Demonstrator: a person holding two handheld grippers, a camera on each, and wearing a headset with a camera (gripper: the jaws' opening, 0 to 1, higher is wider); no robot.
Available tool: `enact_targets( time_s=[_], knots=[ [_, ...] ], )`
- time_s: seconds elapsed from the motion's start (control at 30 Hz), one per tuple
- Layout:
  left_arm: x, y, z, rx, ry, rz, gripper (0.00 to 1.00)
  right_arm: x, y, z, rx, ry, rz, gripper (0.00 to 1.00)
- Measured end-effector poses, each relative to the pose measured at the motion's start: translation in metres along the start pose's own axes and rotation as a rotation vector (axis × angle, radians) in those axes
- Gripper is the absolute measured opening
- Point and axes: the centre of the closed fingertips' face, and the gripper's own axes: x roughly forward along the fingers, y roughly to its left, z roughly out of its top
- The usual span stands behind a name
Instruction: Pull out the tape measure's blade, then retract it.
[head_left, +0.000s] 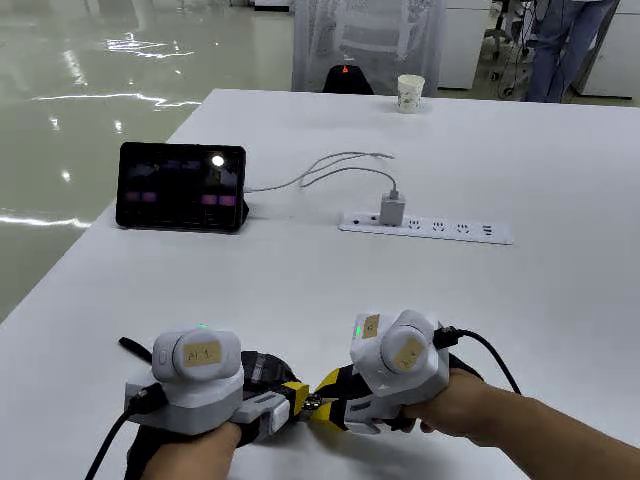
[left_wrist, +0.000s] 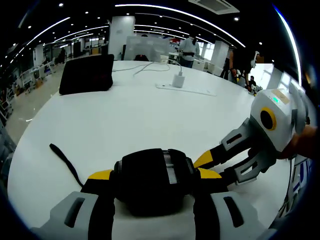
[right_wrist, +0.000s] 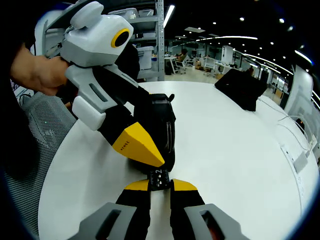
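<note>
1. Between the yellow-tipped jaws of the left gripper (left_wrist: 155, 174): black tape measure (left_wrist: 150, 192), clamped across the two sides of its case and resting on the white table (left_wrist: 150, 110).
2. Directly ahead of the right gripper (right_wrist: 161, 186): the same case, seen from its mouth end, with the left gripper's jaw lying across its top.
3. Right gripper's jaws: pressed together on the end of the blade (right_wrist: 158, 176), just beside the case mouth. Showed a short dark stretch printed with a 2 between jaw tips and case.
4. Met nose to nose in the head view, jaw tips close together over the near part of the table.
5. Off to the left gripper's left: thin black strap (left_wrist: 62, 160), lay loose on the table and ran back toward the case.
6. Well beyond both grippers: dark tablet (head_left: 181, 186), propped upright; white power strip (head_left: 440, 228) with a white charger (head_left: 391, 210) plugged in; grey cable (head_left: 320, 170) trailing from charger to tablet.
7. Farthest from the grippers, near the table's far edge: paper cup (head_left: 410, 93), upright.
</note>
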Motion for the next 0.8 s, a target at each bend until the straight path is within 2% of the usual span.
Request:
enact_targets(
  time_s=[0.8],
  knots=[
    [-0.0002,-0.0004,-0.0003,0.0,0.002,-0.003,0.6,0.0054,0.0015,0.0044,-0.001,-0.003,0.001,0.11]
  ],
)
